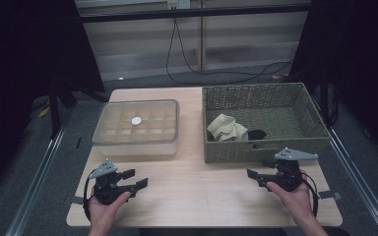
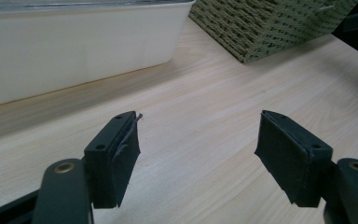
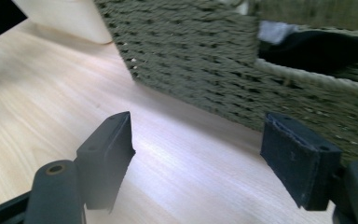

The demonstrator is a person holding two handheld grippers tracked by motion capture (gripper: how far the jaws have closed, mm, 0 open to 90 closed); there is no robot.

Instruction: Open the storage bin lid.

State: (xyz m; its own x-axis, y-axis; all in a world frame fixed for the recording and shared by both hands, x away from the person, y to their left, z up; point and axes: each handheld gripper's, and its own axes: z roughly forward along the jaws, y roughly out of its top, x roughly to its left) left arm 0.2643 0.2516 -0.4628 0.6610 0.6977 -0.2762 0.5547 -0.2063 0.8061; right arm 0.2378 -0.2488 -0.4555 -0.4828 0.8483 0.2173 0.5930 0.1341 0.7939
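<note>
The left gripper [image 1: 137, 178] sat at the lower left of the high view, jaws spread wide and empty; the right gripper [image 1: 259, 170] sat at the lower right, likewise spread with nothing between — both low over the wooden table [image 1: 197, 196]. Above the left one stood the clear divided box [image 1: 137, 128]; above the right, just beside it, the woven basket [image 1: 263, 150] held a beige cloth [image 1: 226, 128] and a dark item [image 1: 257, 133].

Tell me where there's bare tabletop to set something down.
Free: the front strip between the left gripper and right gripper, and the narrow lane between the plastic box and wicker basket. Crowded: the basket's near left corner, with cloths.
</note>
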